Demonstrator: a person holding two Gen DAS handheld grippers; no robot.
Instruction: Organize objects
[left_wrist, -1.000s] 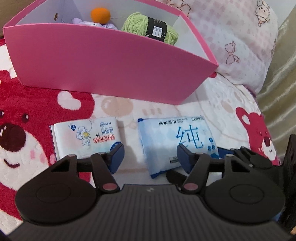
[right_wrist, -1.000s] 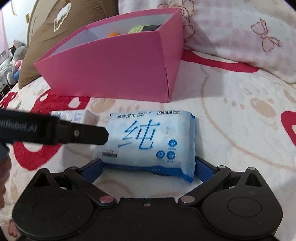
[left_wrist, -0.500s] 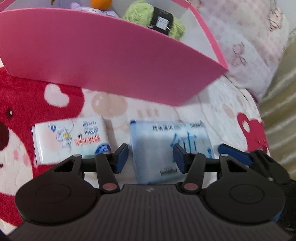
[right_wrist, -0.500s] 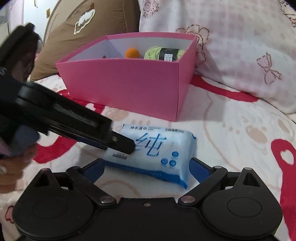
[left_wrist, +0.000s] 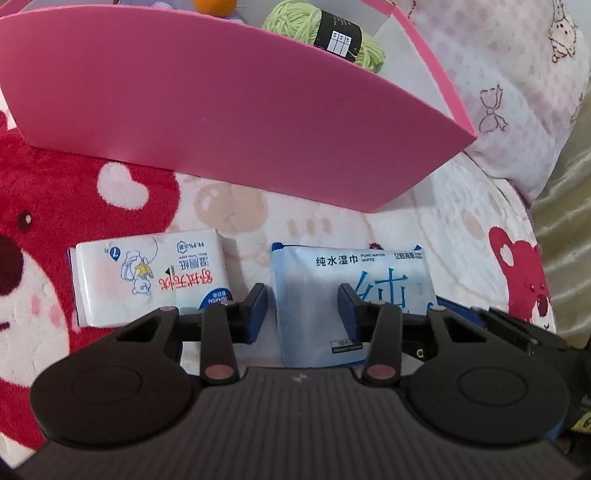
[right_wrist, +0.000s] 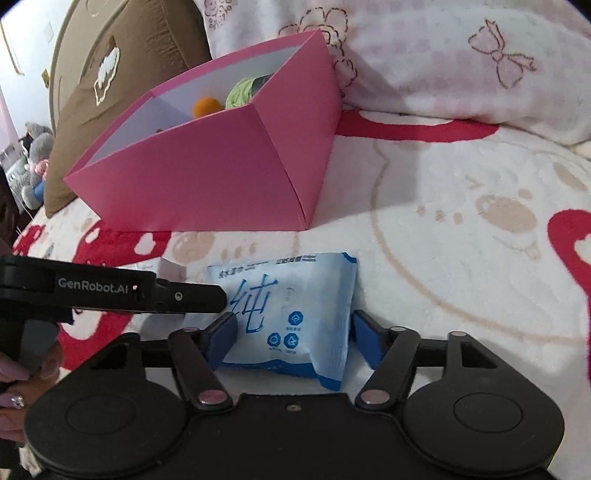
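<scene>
A blue pack of wet wipes (left_wrist: 343, 295) lies on the bear-print blanket (left_wrist: 74, 184) in front of a pink box (left_wrist: 221, 110). A white tissue pack (left_wrist: 147, 277) lies to its left. My left gripper (left_wrist: 303, 308) is open above the wipes' left part, holding nothing. My right gripper (right_wrist: 293, 338) is open with its pads on either side of the wipes pack (right_wrist: 291, 314), close to it but not clamping. The left gripper's arm (right_wrist: 110, 288) crosses the right wrist view. The box holds green yarn (left_wrist: 325, 33) and an orange ball (left_wrist: 216, 5).
A pink-and-white pillow (right_wrist: 461, 62) lies behind and right of the box. A brown cushion (right_wrist: 110, 92) stands at the back left. Plush toys (right_wrist: 33, 162) sit at the far left. An olive fabric (left_wrist: 565, 221) borders the blanket on the right.
My right gripper has narrowed around the wipes pack and swung so the box appears turned. My left gripper has shifted right and closer to the box, over the wipes.
</scene>
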